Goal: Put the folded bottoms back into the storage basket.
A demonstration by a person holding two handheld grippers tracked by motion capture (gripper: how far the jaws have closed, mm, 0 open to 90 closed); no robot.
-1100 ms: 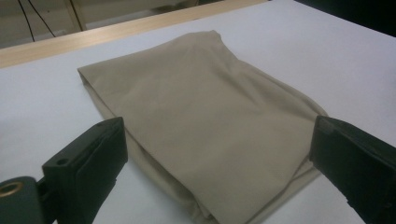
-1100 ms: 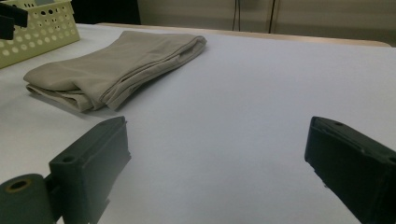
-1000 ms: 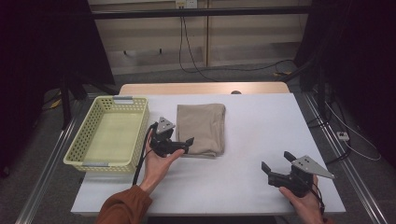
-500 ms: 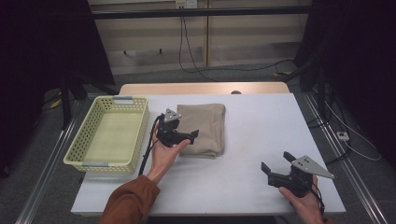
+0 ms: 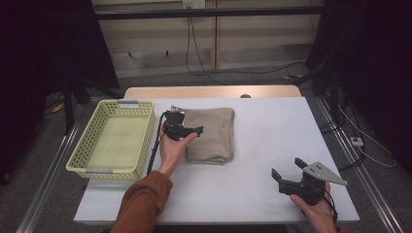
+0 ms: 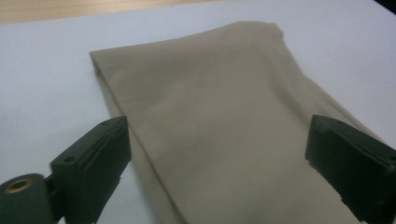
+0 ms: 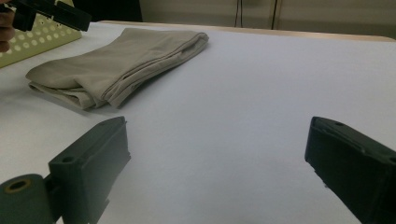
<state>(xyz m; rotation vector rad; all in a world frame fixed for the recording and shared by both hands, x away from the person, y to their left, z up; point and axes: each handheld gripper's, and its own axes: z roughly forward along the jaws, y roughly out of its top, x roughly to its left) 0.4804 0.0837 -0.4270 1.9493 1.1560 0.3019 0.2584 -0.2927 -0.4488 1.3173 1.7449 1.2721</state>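
My left hand-held gripper (image 5: 187,130) has slid from the cloth's near-left corner up over its left edge, jaws wide apart though just closing slightly, with nothing pinched yet. The folded cloth (image 5: 210,133) lies flat on the desk (image 5: 272,126) just right of the basket (image 5: 109,141), presumably its destination. My right hand-held gripper (image 5: 287,175) waits apart, well off the cloth's near-right.

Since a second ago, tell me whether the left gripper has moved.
Yes. In the high view the left gripper has gone from beside the basket to over the folded cloth, its open jaws just closing slightly.
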